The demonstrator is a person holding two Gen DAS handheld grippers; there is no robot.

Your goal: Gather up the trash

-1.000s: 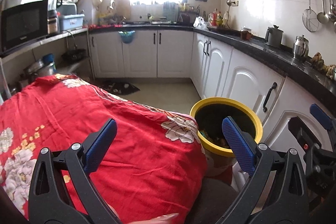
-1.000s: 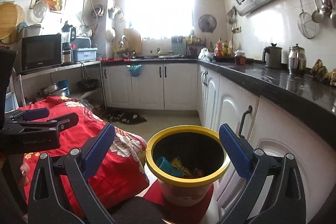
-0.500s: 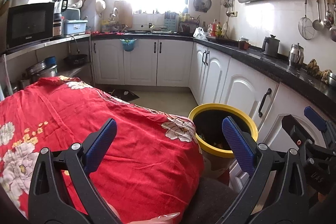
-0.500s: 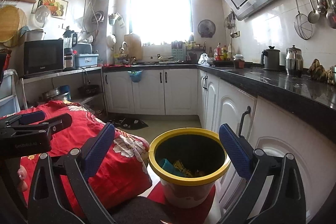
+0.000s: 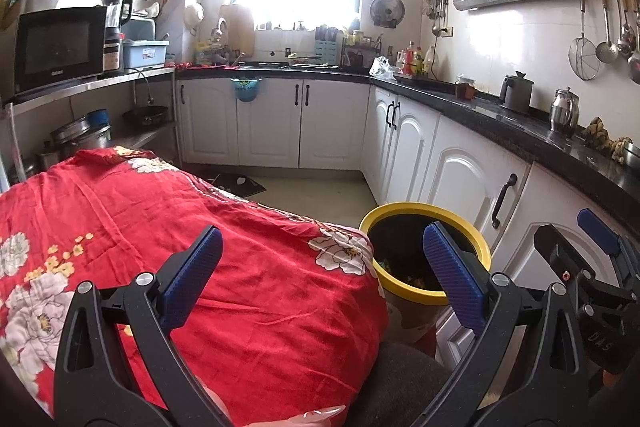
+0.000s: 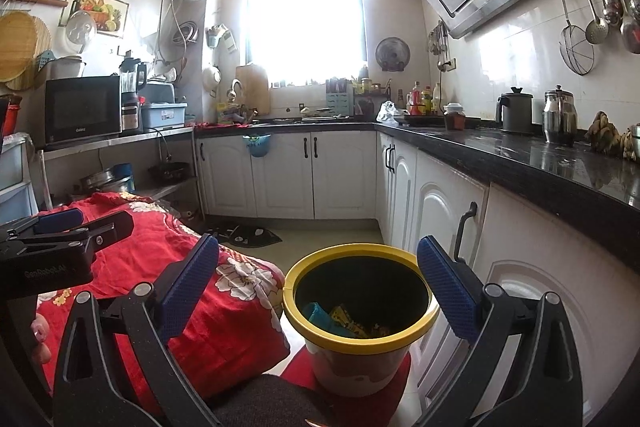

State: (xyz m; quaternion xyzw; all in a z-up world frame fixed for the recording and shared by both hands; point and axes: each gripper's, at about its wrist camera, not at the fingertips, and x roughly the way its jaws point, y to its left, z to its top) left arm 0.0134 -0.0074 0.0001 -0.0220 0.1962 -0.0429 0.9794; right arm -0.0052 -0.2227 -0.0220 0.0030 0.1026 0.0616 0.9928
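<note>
A yellow-rimmed trash bin [image 6: 360,337] stands on the floor by the white cabinets, holding coloured wrappers [image 6: 340,319]; it also shows in the left wrist view as the bin [image 5: 472,239]. My right gripper [image 6: 318,281] is open above and just in front of the bin, with nothing between its blue pads. My left gripper [image 5: 322,273] is open and empty over the red flowered cloth [image 5: 200,247]. No loose trash shows on the cloth. Each gripper appears at the edge of the other's view.
The cloth-covered table [image 6: 224,307] sits directly left of the bin. White cabinets [image 6: 440,227] under a black counter [image 6: 540,159] run along the right, with kettles and bananas on top. A dark mat [image 6: 248,237] lies on the floor behind. A microwave [image 5: 60,47] sits far left.
Both grippers have risen and tilted upward, so the bin and cloth sit lower in both views. Both stayed open and empty.
</note>
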